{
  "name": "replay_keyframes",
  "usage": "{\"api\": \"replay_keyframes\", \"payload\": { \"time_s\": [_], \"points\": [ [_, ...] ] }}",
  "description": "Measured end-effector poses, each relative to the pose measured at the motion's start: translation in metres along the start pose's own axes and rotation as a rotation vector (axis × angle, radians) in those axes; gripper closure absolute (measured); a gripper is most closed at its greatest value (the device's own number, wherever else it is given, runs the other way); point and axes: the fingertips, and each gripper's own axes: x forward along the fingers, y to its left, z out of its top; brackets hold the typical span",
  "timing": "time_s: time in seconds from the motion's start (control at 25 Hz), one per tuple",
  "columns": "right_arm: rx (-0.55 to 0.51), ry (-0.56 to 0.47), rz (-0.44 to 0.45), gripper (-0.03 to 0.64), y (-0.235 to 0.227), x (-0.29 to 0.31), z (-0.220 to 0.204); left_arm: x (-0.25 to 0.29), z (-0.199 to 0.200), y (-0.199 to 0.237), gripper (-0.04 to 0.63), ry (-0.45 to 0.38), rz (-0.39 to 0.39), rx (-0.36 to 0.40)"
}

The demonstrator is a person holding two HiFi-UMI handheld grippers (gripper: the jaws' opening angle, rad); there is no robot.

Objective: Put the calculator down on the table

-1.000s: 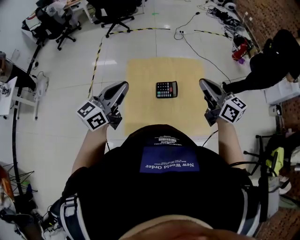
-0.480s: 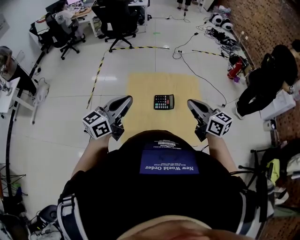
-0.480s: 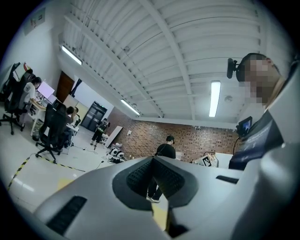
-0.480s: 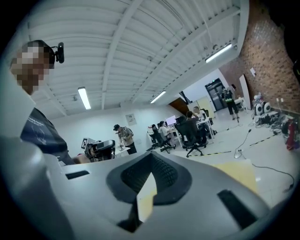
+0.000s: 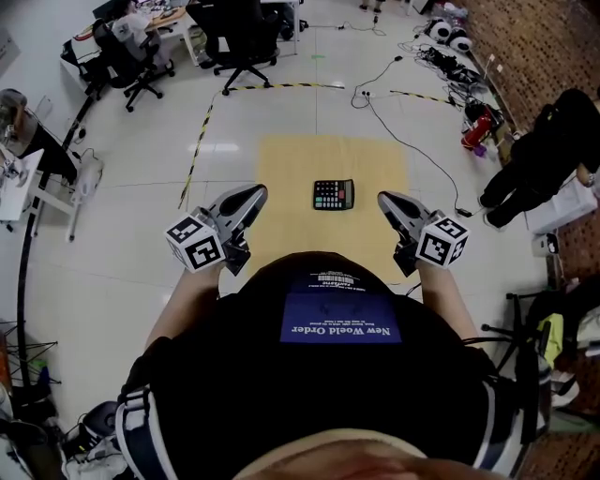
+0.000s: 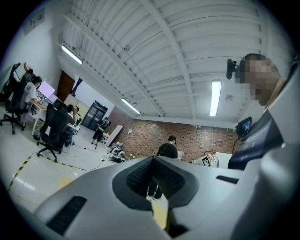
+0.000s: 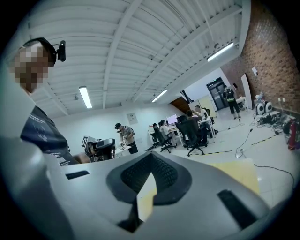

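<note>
A black calculator (image 5: 334,194) lies flat on the light wooden table (image 5: 286,159), near its middle, with neither gripper touching it. In the head view my left gripper (image 5: 254,193) hangs shut over the table's near left part, well left of the calculator. My right gripper (image 5: 384,200) is shut at the near right, about as far from the calculator on its other side. Both gripper views point up at the ceiling and the room; the left gripper (image 6: 152,161) and right gripper (image 7: 151,159) have their jaws pressed together with nothing between them. The calculator is not in those views.
Office chairs (image 5: 242,28) and desks stand beyond the table at the far left. Cables (image 5: 394,89) run over the floor at the far right. A person in black (image 5: 548,141) stands at the right. Striped floor tape (image 5: 200,127) runs past the table's left side.
My right gripper has drawn in a little to the left and nearer the table; the left has hardly shifted. The calculator stays where it lay. Both grippers remain shut.
</note>
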Motion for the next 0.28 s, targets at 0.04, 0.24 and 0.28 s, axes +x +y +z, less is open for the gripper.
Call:
{"api": "replay_keyframes", "payload": {
  "time_s": [0.04,0.24,0.28],
  "points": [
    [-0.001,-0.001,0.004,0.632,0.0003,0.0009,-0.0002,0.0000,-0.0001,0.0002,0.589,-0.001,0.000,-0.001],
    [-0.015,0.003,0.013,0.632,0.0045,0.0047,0.0046,-0.0001,0.0022,0.0004,0.589,-0.003,-0.004,-0.003],
    [-0.017,0.002,0.014,0.632,0.0054,0.0053,0.0056,-0.0005,0.0025,0.0007,0.589,-0.002,-0.006,-0.003]
  ]
}}
